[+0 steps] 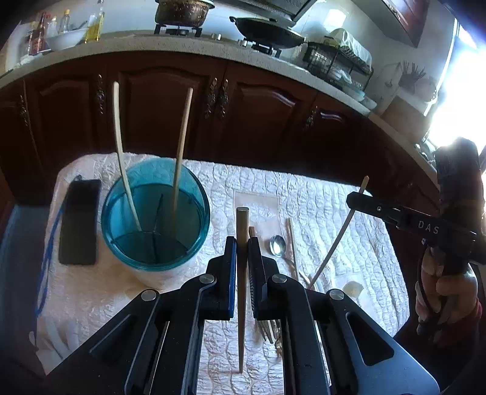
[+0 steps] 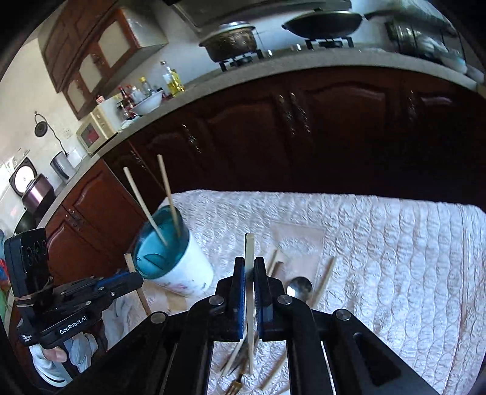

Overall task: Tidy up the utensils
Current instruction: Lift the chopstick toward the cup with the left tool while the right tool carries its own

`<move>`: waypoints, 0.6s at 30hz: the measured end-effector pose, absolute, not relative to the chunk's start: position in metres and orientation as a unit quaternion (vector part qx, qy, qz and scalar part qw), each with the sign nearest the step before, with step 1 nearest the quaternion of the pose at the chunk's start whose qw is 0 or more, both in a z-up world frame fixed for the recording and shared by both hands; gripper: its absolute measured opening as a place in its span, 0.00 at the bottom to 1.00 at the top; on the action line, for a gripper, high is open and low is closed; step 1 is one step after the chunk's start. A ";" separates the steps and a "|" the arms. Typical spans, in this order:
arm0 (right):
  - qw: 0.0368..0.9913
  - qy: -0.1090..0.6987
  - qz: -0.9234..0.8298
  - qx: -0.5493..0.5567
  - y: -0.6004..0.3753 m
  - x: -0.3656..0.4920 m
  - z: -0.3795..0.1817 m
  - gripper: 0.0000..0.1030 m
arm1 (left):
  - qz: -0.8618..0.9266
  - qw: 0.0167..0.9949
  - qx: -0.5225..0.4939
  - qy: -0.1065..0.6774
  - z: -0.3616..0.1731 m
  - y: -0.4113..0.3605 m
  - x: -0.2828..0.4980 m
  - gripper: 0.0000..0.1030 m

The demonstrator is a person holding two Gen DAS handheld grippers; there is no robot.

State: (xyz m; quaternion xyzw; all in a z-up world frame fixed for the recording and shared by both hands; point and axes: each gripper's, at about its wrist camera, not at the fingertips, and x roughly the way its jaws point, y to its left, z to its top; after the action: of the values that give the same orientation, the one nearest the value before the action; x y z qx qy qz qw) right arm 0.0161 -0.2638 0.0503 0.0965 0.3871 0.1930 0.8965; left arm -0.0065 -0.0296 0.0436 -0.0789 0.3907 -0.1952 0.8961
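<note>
Kitchen backdrop, left wrist view: dark wooden cabinets (image 1: 170,100) run under a pale counter carrying a wok (image 1: 267,32), a pot (image 1: 182,12) and a dish rack (image 1: 337,60).
Work surface, left wrist view: I see a white quilted cloth (image 1: 334,194) over the table.
Cup, left wrist view: a blue-tinted cup (image 1: 156,218) stands on the cloth's left part, with two pale chopsticks (image 1: 180,145) upright in it, leaning apart.
Phone, left wrist view: a black phone (image 1: 79,221) lies flat just left of the cup.
Left gripper, left wrist view: my left gripper (image 1: 242,252) is pinched tight on a brown chopstick (image 1: 242,273), which runs along the fingers, its blunt end pointing away from the camera.
Loose utensils, left wrist view: a metal spoon (image 1: 278,244) and more chopsticks lie on the cloth just beyond the fingers; fork tines show beneath them.
Right gripper, left wrist view: my right gripper (image 1: 354,200) is at the right edge, clamped on a pale chopstick (image 1: 337,240) slanting down to the cloth.
Kitchen backdrop, right wrist view: same cabinets (image 2: 303,121), plus a microwave (image 2: 95,132) on the counter to the left.
Right gripper, right wrist view: fingers (image 2: 249,291) closed around the pale chopstick (image 2: 249,261), held lengthwise between them.
Cup, right wrist view: the cup (image 2: 173,261) sits left of centre on the cloth (image 2: 395,243), the two chopsticks (image 2: 165,185) inside it.
Left gripper, right wrist view: it (image 2: 133,281) hangs low left, beside the cup, its chopstick (image 2: 138,282) gripped upright.
Loose utensils, right wrist view: spoon (image 2: 299,287), scattered chopsticks and a fork (image 2: 237,386) on the cloth near my fingers.
</note>
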 end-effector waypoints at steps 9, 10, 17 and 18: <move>0.907 0.359 0.208 0.076 -0.235 0.015 0.080 0.05 | -0.192 0.908 -0.082 0.363 0.069 -0.021 -0.013 0.06; 0.908 0.356 0.210 0.074 -0.232 0.014 0.083 0.05 | -0.191 0.909 -0.083 0.361 0.071 -0.019 -0.014 0.06; 0.912 0.341 0.220 0.064 -0.221 0.013 0.096 0.05 | -0.187 0.912 -0.094 0.352 0.084 -0.005 -0.013 0.06; 0.912 0.340 0.221 0.063 -0.220 0.013 0.098 0.05 | -0.187 0.912 -0.096 0.351 0.087 -0.003 -0.013 0.06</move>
State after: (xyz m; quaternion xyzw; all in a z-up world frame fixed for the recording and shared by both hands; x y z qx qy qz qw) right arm 0.0133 -0.2204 0.0980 0.0631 0.3398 0.2208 0.9120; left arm -0.0132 -0.0030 0.0868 -0.0964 0.3511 -0.1869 0.9124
